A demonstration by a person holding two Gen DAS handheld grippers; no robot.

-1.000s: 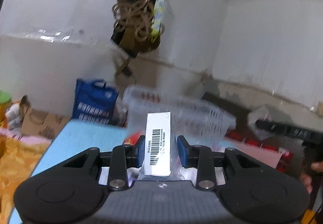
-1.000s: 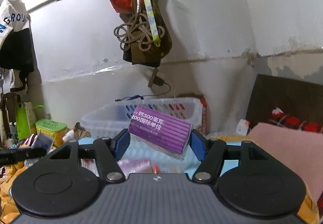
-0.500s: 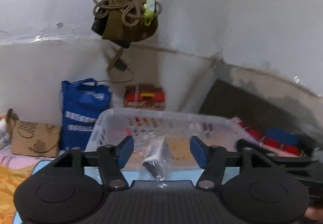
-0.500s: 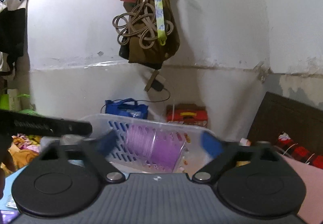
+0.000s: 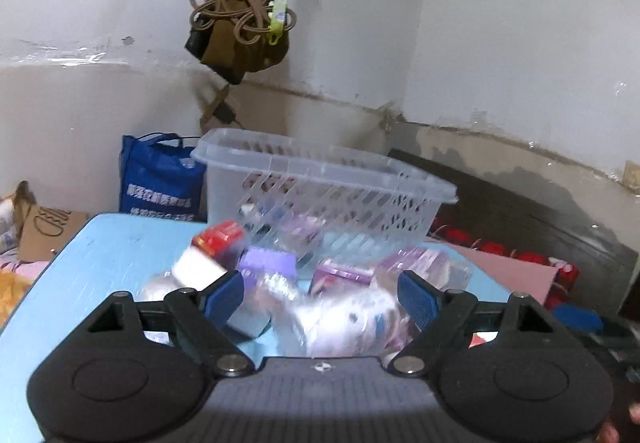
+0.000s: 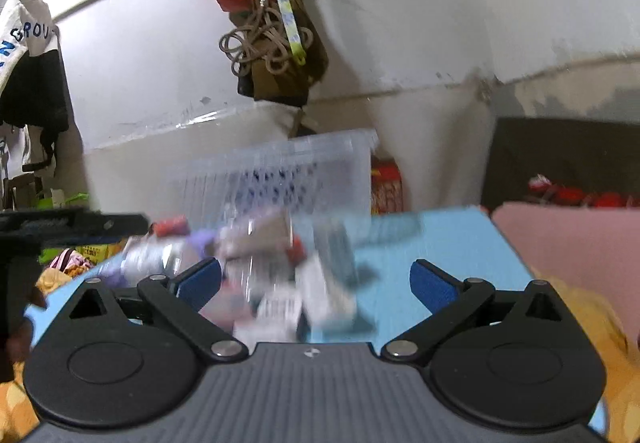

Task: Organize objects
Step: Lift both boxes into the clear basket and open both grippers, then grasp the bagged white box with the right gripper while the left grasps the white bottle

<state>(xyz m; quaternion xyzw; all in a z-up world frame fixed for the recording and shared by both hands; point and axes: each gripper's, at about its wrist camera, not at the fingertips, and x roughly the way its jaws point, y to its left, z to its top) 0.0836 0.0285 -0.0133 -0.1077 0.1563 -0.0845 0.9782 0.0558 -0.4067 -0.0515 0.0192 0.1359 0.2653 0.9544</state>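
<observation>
The left gripper [image 5: 320,293], black with blue pads, sits at the bottom of its view with its jaws opening and nothing pinched; the pile of small packets only shows through the gap. The right gripper [image 6: 316,279] is spread wide and also holds nothing.

The task's things are a heap of small cartons and clear-wrapped packets [image 5: 304,283] on the light blue table [image 5: 108,243]: a red-and-white box [image 5: 212,249] at centre left, purple boxes [image 5: 344,275] at centre. Blur hides their edges, so I cannot tell any packet's long axis with confidence. Behind them, upper centre, stands the translucent slotted plastic basket [image 5: 320,183], already holding a few items.

What the next pick turns on, as I judge it: the heap lies directly ahead of and below the left gripper, in line with its open gap. In the right view the same heap [image 6: 276,275] sits left of centre, nearer that claw's left pad [image 6: 200,279], with bare table under the right one. So the left hand seems better lined up.
</observation>
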